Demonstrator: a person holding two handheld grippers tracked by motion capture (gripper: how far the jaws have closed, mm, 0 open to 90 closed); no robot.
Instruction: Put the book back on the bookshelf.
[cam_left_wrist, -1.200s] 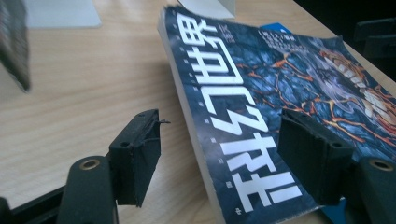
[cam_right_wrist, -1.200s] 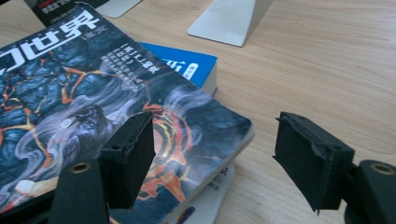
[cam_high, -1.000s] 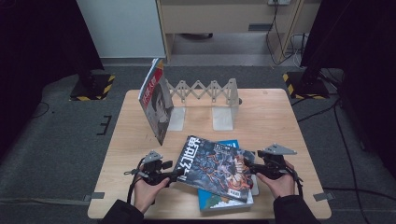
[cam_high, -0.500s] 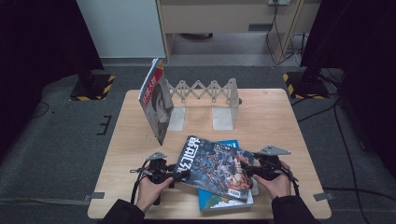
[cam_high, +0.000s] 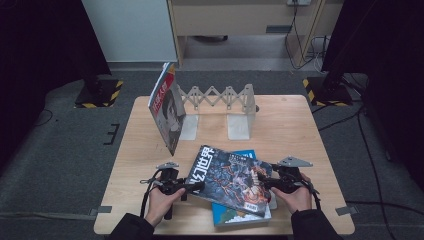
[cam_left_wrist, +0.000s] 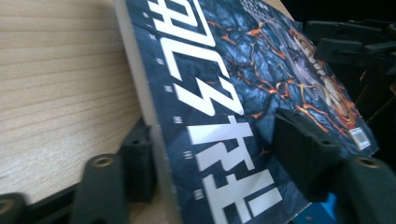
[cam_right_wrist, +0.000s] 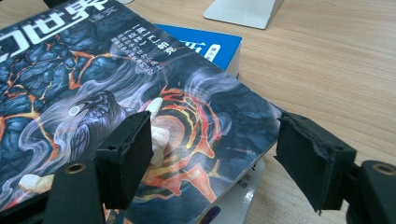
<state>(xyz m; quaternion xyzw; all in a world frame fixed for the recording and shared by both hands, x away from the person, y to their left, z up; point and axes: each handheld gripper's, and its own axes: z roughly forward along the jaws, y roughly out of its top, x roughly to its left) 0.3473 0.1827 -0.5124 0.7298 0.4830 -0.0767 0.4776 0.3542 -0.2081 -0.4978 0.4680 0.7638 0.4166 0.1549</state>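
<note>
The dark magazine (cam_high: 231, 179) lies atop a blue book (cam_high: 241, 214) at the table's (cam_high: 300, 130) near edge, its left edge between the just-closing, not yet pressing left gripper (cam_high: 196, 186), its right corner between the part-open right gripper (cam_high: 263, 182)

A light wooden table (cam_high: 295, 125) on grey carpet carries a white accordion book rack (cam_high: 220, 102), a blue book (cam_high: 240, 217) lying flat near its front edge, and an upright magazine (cam_high: 167, 112) beside the rack.
</note>
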